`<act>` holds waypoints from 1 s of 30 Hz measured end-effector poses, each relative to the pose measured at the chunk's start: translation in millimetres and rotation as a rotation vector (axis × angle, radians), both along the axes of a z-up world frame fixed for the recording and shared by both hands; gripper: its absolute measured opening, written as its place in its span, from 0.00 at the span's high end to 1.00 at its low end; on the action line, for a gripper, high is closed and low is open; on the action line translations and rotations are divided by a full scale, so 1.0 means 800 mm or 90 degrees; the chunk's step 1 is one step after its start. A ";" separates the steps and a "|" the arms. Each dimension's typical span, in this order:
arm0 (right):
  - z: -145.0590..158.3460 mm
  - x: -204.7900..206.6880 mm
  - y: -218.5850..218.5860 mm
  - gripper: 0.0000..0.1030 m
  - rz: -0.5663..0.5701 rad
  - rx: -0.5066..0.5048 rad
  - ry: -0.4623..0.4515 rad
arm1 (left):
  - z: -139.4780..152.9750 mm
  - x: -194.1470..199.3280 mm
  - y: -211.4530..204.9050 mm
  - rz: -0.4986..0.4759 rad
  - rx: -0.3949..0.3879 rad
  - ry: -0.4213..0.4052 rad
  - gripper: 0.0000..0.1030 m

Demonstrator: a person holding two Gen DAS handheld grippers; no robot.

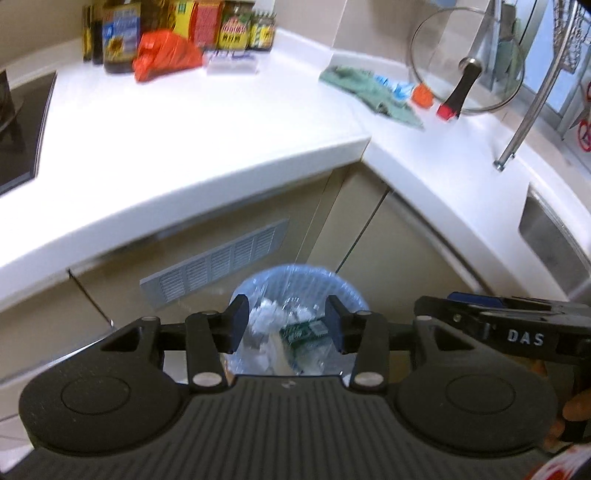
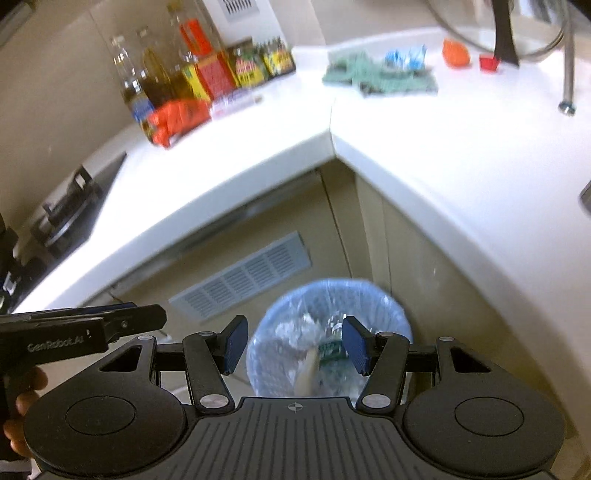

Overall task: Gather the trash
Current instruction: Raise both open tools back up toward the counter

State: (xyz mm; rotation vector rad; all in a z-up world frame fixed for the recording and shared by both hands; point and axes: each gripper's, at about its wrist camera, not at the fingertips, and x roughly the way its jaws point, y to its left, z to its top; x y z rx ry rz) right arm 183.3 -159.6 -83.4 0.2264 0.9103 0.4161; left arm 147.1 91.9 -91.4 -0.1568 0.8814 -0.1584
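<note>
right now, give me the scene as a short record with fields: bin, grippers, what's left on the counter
bin: blue-lined bin on the floor below the counter corner, holding crumpled paper and a green packet
left gripper: open, empty, above the bin
right gripper: open, empty, above the bin
counter: orange bag, green cloth, blue wrapper, small orange item
back row: bottles and jars
</note>
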 end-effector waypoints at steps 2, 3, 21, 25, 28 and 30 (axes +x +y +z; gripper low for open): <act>0.013 -0.004 -0.005 0.45 -0.010 0.002 -0.022 | 0.009 0.007 -0.001 -0.003 -0.001 -0.014 0.58; 0.019 -0.006 -0.008 0.45 -0.016 0.002 -0.031 | 0.012 0.010 -0.002 -0.004 -0.001 -0.020 0.57; 0.075 0.114 -0.112 0.45 -0.153 -0.068 -0.153 | 0.061 0.135 -0.036 0.014 0.010 -0.091 0.55; 0.073 0.159 -0.136 0.45 -0.164 -0.081 -0.165 | 0.067 0.180 -0.057 0.017 0.013 -0.099 0.54; 0.070 0.193 -0.150 0.45 -0.171 -0.092 -0.173 | 0.068 0.214 -0.074 0.016 0.015 -0.103 0.52; 0.066 0.217 -0.157 0.45 -0.179 -0.102 -0.179 | 0.068 0.236 -0.087 0.016 0.021 -0.105 0.52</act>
